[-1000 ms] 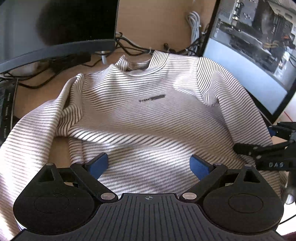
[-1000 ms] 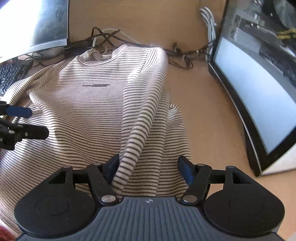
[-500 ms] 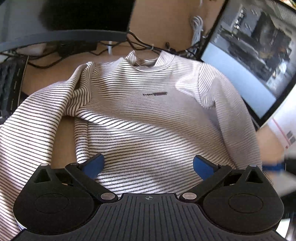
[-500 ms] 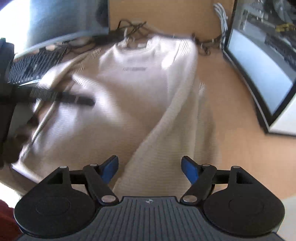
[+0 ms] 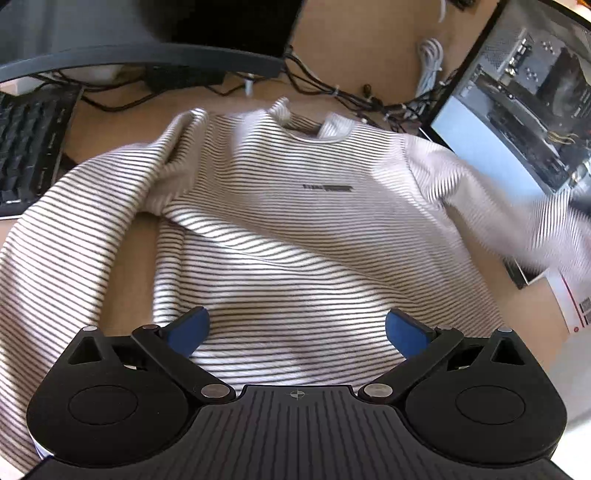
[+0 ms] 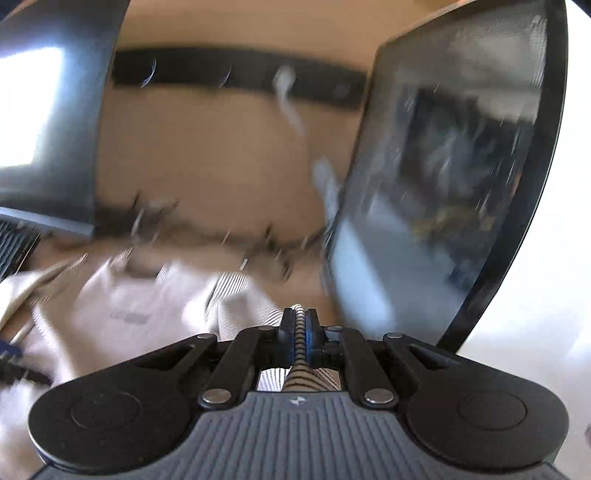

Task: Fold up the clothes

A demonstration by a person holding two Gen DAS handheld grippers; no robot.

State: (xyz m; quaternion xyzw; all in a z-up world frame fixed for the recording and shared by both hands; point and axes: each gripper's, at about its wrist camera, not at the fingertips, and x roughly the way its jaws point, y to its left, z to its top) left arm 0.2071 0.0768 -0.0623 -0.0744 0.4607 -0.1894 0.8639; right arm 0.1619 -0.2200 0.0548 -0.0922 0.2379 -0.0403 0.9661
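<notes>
A white sweater with thin dark stripes (image 5: 295, 229) lies front up on the wooden desk (image 5: 125, 280), collar at the far side. My left gripper (image 5: 297, 328) hangs open just above its lower body, blue pads wide apart with nothing between them. One sleeve drapes toward the near left. The other sleeve (image 5: 524, 221) is lifted and blurred at the right. In the right wrist view my right gripper (image 6: 299, 325) is shut on a fold of that striped sleeve (image 6: 301, 373), raised above the blurred sweater (image 6: 147, 295).
A dark monitor (image 5: 140, 33) and a keyboard (image 5: 26, 147) stand at the far left. A second monitor (image 5: 517, 103) leans at the right, close to the lifted sleeve. Black and white cables (image 5: 332, 92) run along the back of the desk.
The right gripper closed on the sleeve and rose with it, tilting up toward the monitors. The left gripper rolled slightly and stayed open over the sweater's body.
</notes>
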